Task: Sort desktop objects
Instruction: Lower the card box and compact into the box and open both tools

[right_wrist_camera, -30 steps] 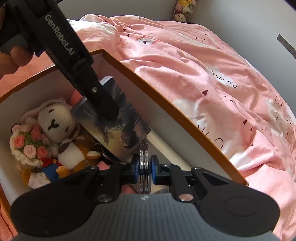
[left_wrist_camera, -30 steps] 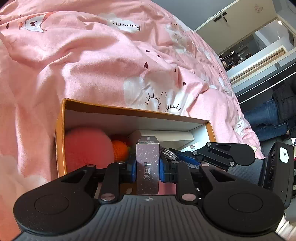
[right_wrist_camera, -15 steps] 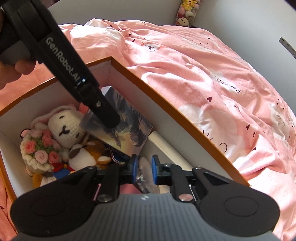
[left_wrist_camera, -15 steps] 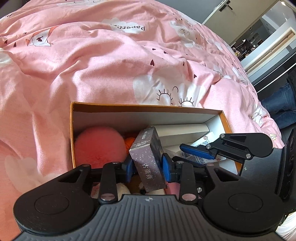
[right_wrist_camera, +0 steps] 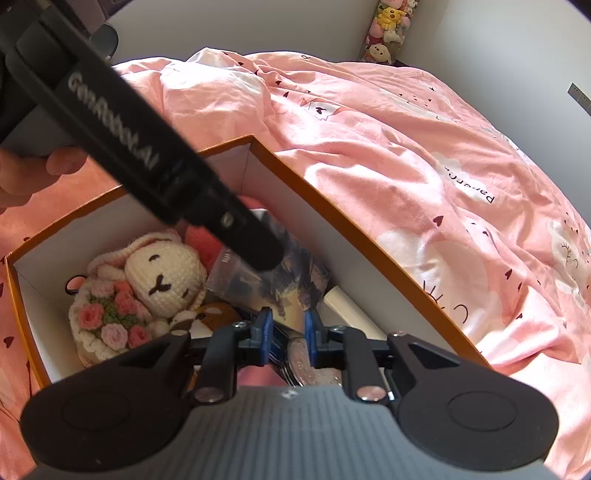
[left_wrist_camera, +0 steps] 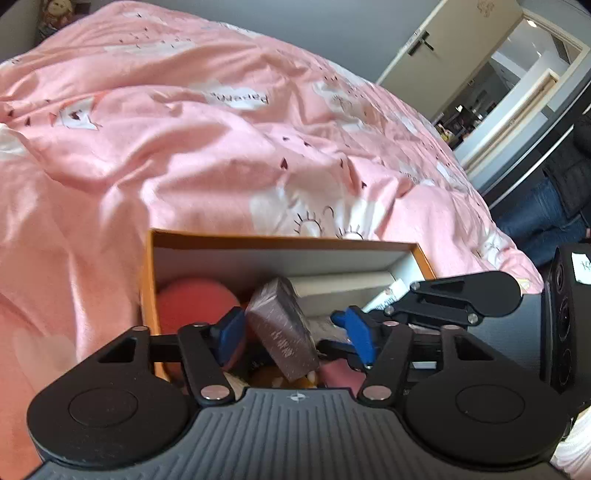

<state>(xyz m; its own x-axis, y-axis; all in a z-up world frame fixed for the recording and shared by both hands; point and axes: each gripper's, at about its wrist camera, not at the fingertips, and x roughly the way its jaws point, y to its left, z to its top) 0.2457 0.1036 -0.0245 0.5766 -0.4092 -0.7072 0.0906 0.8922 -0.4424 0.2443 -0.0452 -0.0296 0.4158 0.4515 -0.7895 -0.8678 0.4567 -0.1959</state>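
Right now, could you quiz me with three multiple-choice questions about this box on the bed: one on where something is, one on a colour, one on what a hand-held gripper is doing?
1. Where is the cream crocheted bunny?
A. on the pink duvet
B. inside the orange cardboard box
C. on the floor

2. What colour are the box's inner walls?
A. white
B. green
C. black

3. How is the left hand-held gripper?
A. shut on the bunny
B. out of sight
C. open

B: the box walls surround it.
A: white card shows inside.
C: its blue pads stand apart, clear of the grey box.

Home bedroom: bed under pink cartoon-print duvet (right_wrist_camera: 424,155), plush toys (right_wrist_camera: 388,26) in corner, open door (left_wrist_camera: 454,48).
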